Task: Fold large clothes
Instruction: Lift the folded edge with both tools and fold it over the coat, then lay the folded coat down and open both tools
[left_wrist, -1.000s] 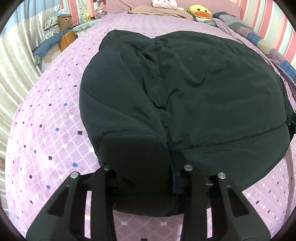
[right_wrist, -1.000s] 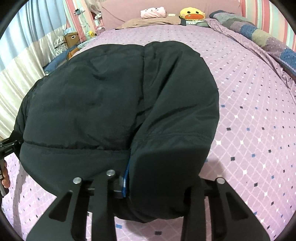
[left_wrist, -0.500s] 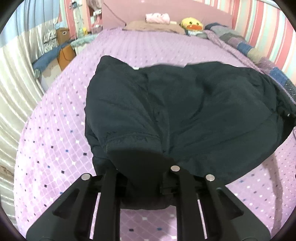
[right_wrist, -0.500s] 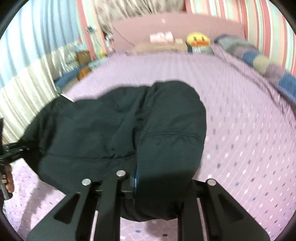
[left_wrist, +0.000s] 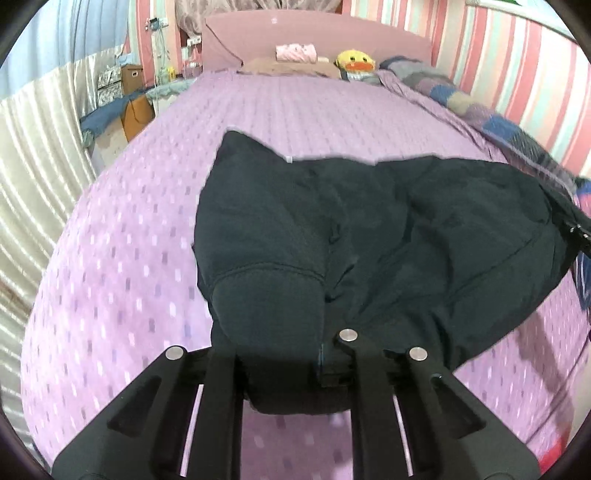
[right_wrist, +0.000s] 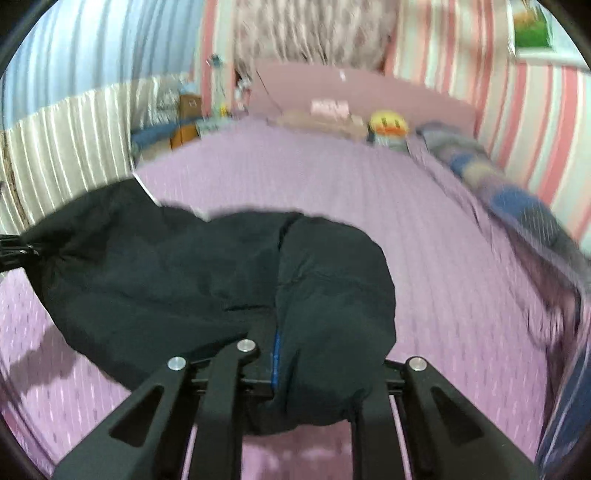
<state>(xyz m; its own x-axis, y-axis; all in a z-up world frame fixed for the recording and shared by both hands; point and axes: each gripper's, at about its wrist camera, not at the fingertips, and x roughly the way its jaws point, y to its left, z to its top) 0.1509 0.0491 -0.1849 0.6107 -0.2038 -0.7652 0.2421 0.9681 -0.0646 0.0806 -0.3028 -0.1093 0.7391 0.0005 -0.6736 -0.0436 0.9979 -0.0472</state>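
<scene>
1. The dark jacket (left_wrist: 369, 236) is hanging stretched between two claws above the bed (left_wrist: 147, 229), its far edge sagging toward the purple bedspread and its cuffed corners bunching at each claw.
2. The left claw (left_wrist: 291, 373) is pinching one corner of the jacket, jaws drawn narrow with the fabric clamped between them and a thick fold draping over the fingers.
3. The right claw (right_wrist: 295, 380) is gripping the opposite corner (right_wrist: 332, 295), jaws closing tight on the cloth beside a thin blue seam.
4. In the right wrist view, the left claw is showing at the far left edge, holding the jacket's other end.
5. At the head of the bed, a yellow duck plush (left_wrist: 354, 61) and a pink rolled item (left_wrist: 295, 53) are sitting near the pink headboard (left_wrist: 258, 33).
6. Striped wallpaper (left_wrist: 517, 74) is running along the right side.
</scene>
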